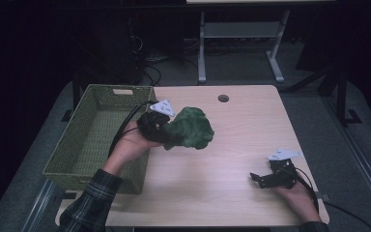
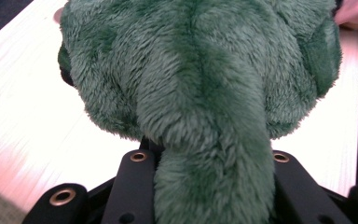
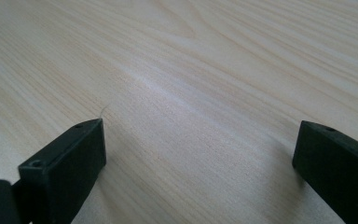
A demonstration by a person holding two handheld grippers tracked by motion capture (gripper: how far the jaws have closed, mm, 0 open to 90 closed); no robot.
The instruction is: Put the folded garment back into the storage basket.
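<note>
Green plush toy (image 1: 189, 128) clamped in left tool (image 1: 166, 131), above wooden table (image 1: 232, 174)

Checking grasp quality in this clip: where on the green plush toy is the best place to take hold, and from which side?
Grip the narrow limb-like part of the green plush toy, coming from the basket side, as the left hand-held gripper does. That part is slim enough to fit between the jaws, while the bulky round body looks too wide and soft to clamp securely.

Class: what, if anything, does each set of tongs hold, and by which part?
Left tongs grip the green plush toy by its narrow stalk-like end; right tongs hold nothing.
</note>
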